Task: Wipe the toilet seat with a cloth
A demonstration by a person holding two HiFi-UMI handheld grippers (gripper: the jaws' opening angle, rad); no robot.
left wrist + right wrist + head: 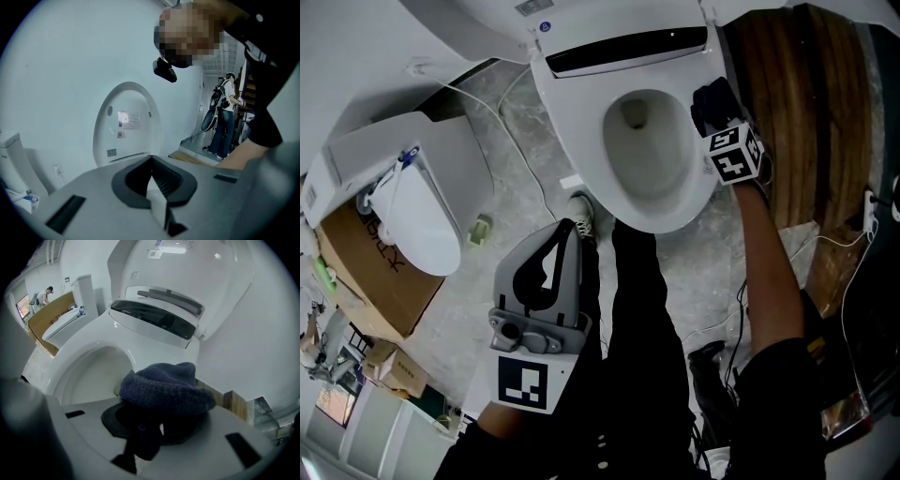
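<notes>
**Right gripper.** Your jaws are clamped on a dark blue cloth. The cloth bunches above the pads in a thick roll, and a loose tail hangs below them. In the head view the cloth is at the right rim of the toilet seat, level with the middle of the opening. It appears to touch the rim.

**Left gripper.** The jaws are closed together with nothing between them. You hold it off the front end of the seat, beside your legs, and it takes no part in the work.

**Step in hand.**
- I judge this to be the wipe along the right rim.
- Lay the rolled face of the cloth flat on the seat rather than the jaw tips, and follow the curve of the rim toward the front.
- The left rim and the back strip beneath the raised lid would each need their own pass.
- The grip looks sound, but the loose tail could drag into the opening.

**Containers.**
- The bowl inside the seat ring shows bare pale walls down to the drain. Nothing lies in it, and I cannot make out any water.
- A cardboard box lies well to the left of the seat, beneath a second toilet. Its contents are hidden.
</notes>
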